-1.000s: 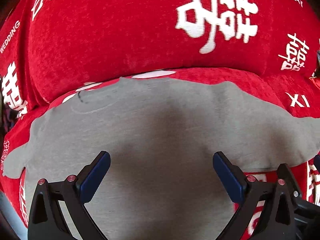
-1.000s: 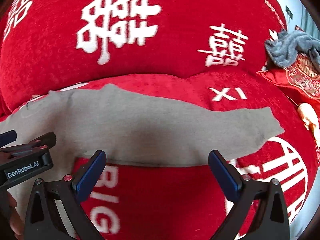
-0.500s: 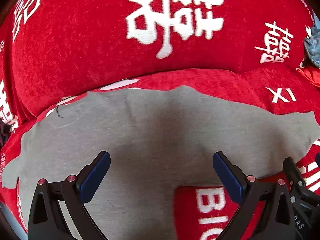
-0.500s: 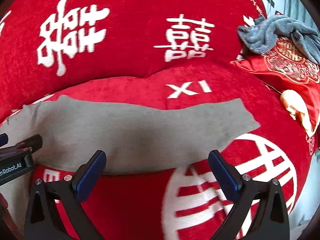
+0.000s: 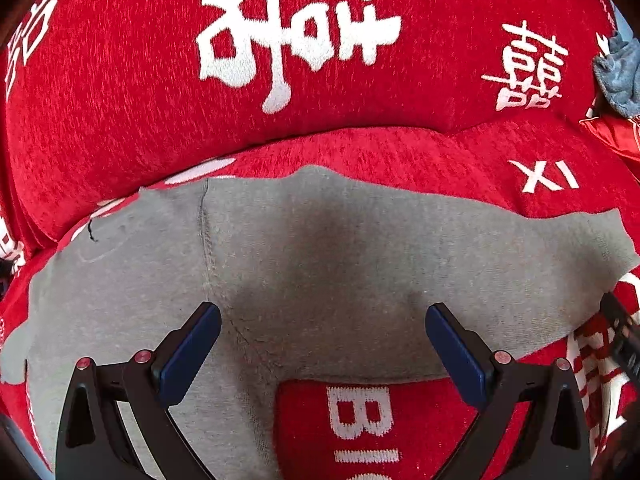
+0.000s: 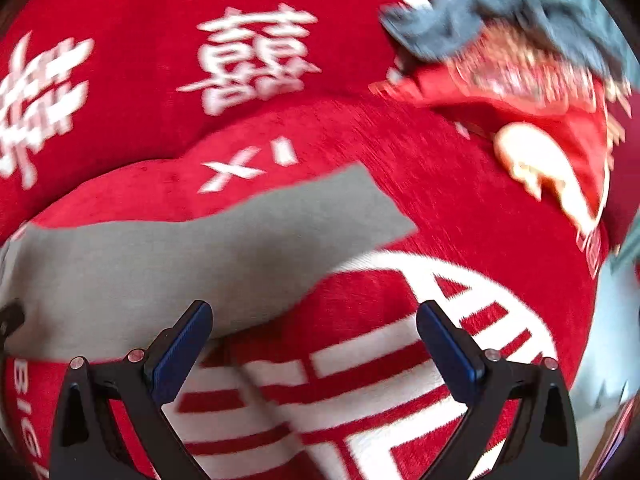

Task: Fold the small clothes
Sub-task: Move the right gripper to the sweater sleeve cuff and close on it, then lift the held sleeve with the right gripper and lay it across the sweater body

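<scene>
Garment (image 5: 340, 264): grey knit with a seam, lying flat on the red sofa (image 5: 120, 80), spread out, seemingly for folding.
Left gripper (image 5: 322, 344): hovering wide above it, gripping nothing.
Right gripper (image 6: 314, 340): gaping wide, empty, over the near edge; view blurring.
Beyond: blue-grey cloth (image 6: 460, 28), possibly awaiting folding.

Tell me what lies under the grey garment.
The grey garment lies flat on a red cover with white lettering; "BIG" shows at its near edge. Whatever print or object sits beneath the cloth is hidden.
</scene>
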Demonstrator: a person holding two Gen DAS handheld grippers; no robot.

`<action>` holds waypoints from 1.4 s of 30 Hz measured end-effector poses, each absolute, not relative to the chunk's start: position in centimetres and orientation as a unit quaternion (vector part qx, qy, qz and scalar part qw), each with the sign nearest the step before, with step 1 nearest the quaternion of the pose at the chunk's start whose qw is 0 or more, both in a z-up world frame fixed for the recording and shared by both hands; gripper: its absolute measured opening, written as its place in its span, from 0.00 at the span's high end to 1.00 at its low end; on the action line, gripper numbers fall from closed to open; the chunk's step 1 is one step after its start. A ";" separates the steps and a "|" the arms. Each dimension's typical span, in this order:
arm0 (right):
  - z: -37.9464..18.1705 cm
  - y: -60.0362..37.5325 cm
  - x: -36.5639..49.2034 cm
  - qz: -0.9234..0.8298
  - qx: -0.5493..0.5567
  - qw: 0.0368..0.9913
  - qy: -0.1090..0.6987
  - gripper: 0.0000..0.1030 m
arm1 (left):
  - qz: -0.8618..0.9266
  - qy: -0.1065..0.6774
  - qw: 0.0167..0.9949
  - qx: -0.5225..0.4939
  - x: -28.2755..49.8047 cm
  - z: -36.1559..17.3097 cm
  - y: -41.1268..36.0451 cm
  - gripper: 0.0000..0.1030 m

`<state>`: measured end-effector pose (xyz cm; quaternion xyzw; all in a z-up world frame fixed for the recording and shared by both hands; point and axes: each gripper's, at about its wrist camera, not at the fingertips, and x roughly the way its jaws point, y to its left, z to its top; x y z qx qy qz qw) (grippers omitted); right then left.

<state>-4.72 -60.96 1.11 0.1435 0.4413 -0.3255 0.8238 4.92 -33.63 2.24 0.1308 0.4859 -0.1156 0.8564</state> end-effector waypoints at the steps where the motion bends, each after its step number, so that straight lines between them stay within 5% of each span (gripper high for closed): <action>1: 0.5 -61.9 -4.7 -0.325 0.161 0.819 0.445 0.01 | -0.114 0.488 0.856 0.129 5.0 2.1 -33.5 0.00; 9: -0.5 -63.9 0.5 -0.323 0.107 0.825 0.451 0.04 | -0.085 0.496 0.859 0.091 6.5 2.2 -29.8 0.00; 11: -0.6 -64.0 1.4 -0.322 0.080 0.829 0.450 0.26 | -0.074 0.499 0.860 0.079 7.2 2.1 -28.6 0.00; 13: -0.3 -63.7 1.5 -0.304 0.064 0.840 0.445 0.75 | -0.059 0.506 0.858 0.066 8.0 1.7 -27.5 0.00; 16: 0.5 -64.1 0.1 -0.271 0.110 0.855 0.428 0.93 | -0.037 0.514 0.855 0.051 9.2 1.0 -26.1 0.00; 28: 3.6 -65.2 -7.8 -0.297 0.226 0.874 0.312 0.93 | -0.075 0.521 0.847 0.070 9.0 0.2 -26.1 0.00; 42: 7.9 -60.8 -5.9 -0.230 0.248 0.891 0.303 0.94 | -0.038 0.534 0.844 0.032 9.6 0.2 -17.0 0.00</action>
